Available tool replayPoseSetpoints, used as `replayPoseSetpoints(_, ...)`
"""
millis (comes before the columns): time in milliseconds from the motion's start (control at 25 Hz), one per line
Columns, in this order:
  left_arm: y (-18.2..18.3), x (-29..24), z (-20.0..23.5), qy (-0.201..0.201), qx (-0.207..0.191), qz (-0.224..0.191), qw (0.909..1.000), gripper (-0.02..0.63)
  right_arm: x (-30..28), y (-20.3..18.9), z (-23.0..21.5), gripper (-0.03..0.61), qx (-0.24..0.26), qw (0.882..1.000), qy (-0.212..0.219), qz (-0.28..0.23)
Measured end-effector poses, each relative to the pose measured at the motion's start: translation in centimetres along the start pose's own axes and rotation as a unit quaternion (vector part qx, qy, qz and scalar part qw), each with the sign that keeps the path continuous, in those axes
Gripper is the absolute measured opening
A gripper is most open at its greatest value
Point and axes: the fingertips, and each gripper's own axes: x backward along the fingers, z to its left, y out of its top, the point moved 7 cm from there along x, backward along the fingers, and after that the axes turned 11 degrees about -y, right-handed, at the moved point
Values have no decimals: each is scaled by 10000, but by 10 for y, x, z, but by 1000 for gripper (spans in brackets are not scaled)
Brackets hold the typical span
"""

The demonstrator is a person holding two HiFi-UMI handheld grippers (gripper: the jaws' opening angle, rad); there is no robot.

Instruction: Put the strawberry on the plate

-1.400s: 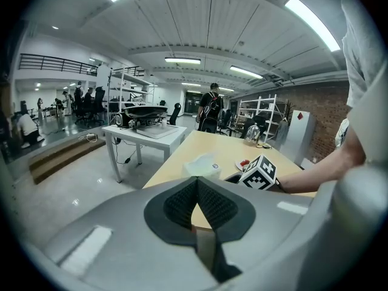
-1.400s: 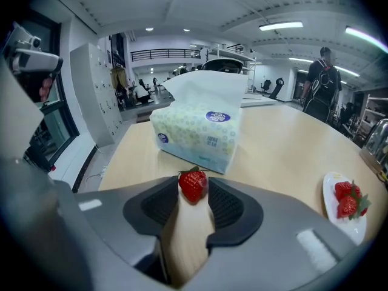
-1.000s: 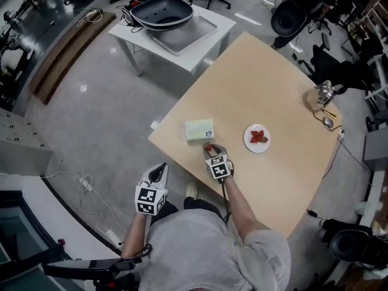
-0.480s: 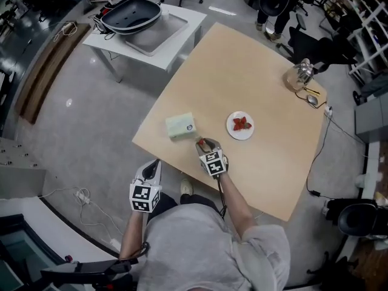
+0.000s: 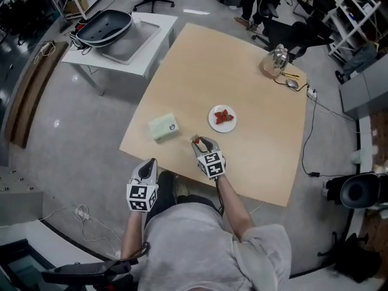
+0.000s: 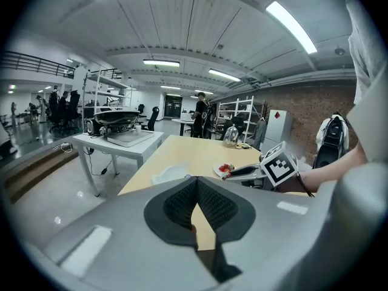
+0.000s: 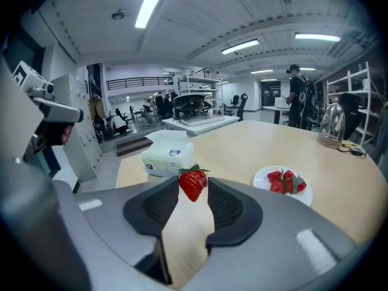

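Note:
A red strawberry [image 7: 192,184] with a green cap hangs between the tips of my right gripper [image 7: 193,187], whose jaws are shut on it above the table. In the head view that gripper [image 5: 199,142] is near the table's front edge with the strawberry [image 5: 195,140] at its tip. The white plate [image 5: 222,118] lies just beyond it to the right and carries several strawberries [image 5: 224,116]; the plate [image 7: 282,186] shows right of the jaws in the right gripper view. My left gripper [image 5: 147,168] hangs off the table's front left edge, its jaws [image 6: 195,204] shut with nothing in them.
A pale green tissue pack [image 5: 163,127] lies on the wooden table [image 5: 242,71] left of the right gripper. A glass kettle [image 5: 274,60] stands at the far right corner. A white side table [image 5: 121,41] with a dark tray stands beyond, to the left. People stand at the back.
My right gripper has risen from the table beside the tissue pack, still holding the strawberry. The left gripper has shifted a little. The head view has swung, so the table sits lower left in frame.

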Motion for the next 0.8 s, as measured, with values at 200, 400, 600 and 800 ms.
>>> replayPoseSetpoints(200, 1, -16, -12, -279, -124, 23, 9995, 20, 20, -3, -14, 156, -99, 9995, -266, -113)
replayPoseSetpoints(400, 5, -36, -19, -591, -245, 52, 9979, 20, 36, -7, -33, 156, -295, 9975, -611, -218)
replayPoseSetpoints(600, 9, -60, -29, -923, -369, 107, 9950, 20, 47, -17, -61, 156, -506, 9934, -1008, -192)
replayPoseSetpoints(800, 15, -83, -33, -1085, -380, 145, 9933, 20, 47, -20, -85, 156, -586, 9910, -1193, -147)
